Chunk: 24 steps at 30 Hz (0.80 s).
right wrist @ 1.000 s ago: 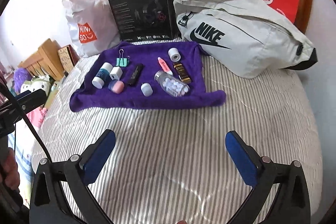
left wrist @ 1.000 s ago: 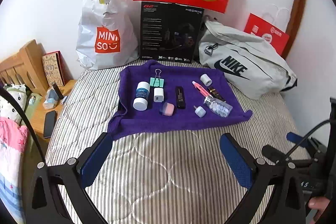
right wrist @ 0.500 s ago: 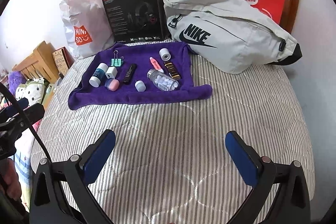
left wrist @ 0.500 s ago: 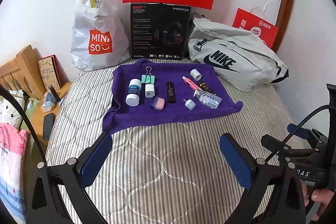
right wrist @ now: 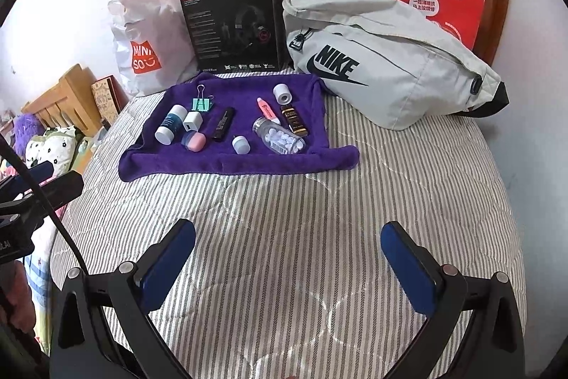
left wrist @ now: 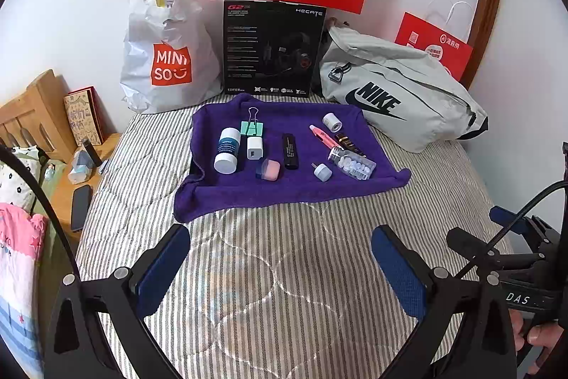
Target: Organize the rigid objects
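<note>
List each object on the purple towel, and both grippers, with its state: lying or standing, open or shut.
White-capped bottle: lying.
Binder clip: shut, lying flat.
White charger: standing.
Black tube: lying.
Pink highlighter: lying, capped.
Clear pill bottle: lying, cap off.
Small white cap: loose beside it.
Left gripper: open, empty.
Right gripper: open, empty.

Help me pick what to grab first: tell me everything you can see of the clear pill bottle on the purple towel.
The pill bottle is clear plastic by the look of it, full of small white round tablets, and has no cap on. It lies on its side on the purple towel near the front right corner, open neck toward the wall. A small white cap lies apart to its left. The dark brown bottle behind it lies very close; contact is unclear.
</note>
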Motion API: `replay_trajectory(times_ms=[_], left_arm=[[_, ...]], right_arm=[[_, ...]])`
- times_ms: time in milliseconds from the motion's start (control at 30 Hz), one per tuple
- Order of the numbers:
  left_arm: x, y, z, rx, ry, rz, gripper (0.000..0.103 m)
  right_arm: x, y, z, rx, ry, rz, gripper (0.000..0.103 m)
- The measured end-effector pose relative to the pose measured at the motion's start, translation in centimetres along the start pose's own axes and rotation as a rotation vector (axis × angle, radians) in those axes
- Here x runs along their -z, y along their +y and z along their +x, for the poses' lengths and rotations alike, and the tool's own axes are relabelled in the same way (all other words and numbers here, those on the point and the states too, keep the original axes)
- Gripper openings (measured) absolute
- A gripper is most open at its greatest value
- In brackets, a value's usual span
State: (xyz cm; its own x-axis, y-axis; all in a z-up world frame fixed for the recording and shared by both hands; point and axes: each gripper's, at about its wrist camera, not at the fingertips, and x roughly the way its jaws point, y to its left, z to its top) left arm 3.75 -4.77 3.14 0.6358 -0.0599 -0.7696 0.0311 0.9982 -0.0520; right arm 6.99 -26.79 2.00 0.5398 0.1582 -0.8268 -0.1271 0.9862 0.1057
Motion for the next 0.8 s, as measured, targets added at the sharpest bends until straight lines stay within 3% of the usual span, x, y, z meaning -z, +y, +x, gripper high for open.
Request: replay_trajectory(times_ms=[800], left_arm=[[0.0,0.27,0.11,-0.012,0.011,0.005,0.103]], right_arm=[[-0.1,-0.05,-0.17,0.006,0.001,-0.007,0.103]])
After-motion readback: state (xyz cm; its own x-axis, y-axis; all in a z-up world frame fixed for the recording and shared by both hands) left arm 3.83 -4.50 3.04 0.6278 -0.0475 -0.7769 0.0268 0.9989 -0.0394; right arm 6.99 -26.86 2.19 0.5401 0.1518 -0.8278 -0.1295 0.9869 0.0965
